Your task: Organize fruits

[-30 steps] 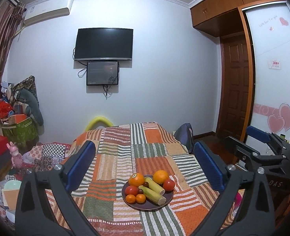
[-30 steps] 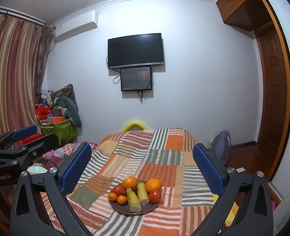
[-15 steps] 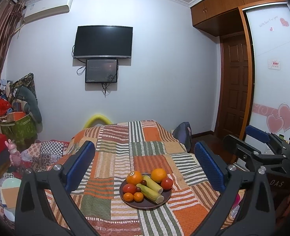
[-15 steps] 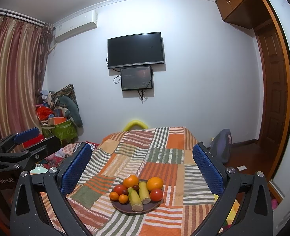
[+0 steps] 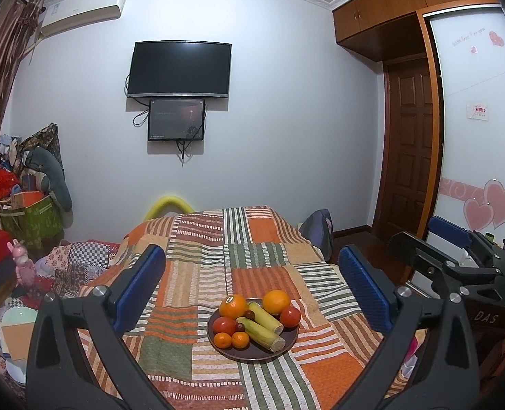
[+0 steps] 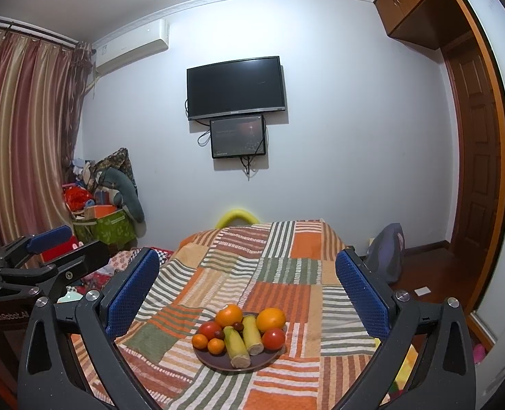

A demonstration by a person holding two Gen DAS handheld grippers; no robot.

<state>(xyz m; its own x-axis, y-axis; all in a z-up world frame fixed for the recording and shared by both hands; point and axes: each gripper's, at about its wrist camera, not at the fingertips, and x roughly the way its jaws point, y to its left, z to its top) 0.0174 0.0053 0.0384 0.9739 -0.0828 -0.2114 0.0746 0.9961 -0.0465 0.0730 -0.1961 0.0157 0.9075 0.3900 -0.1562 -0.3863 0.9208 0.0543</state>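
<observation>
The left gripper (image 5: 250,290) and right gripper (image 6: 247,288) are both hovering with fingers spread wide, gripping nothing. Just beyond them, a dark plate (image 6: 218,362) is sitting on the patchwork-covered table (image 6: 286,266), holding oranges (image 6: 270,319), tomatoes (image 6: 273,338), tangerines (image 6: 215,345) and two corn cobs (image 6: 237,347). Far behind the plate, a television (image 6: 235,87) is hanging on the wall.

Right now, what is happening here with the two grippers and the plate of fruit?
A person holds both grippers above a patchwork cloth, and neither touches anything. The left gripper and right gripper are open and empty, pointed at a dark plate with two oranges, two tomatoes, two small mandarins and two pieces of corn. Nothing is off the plate, so sorting has not started.
</observation>
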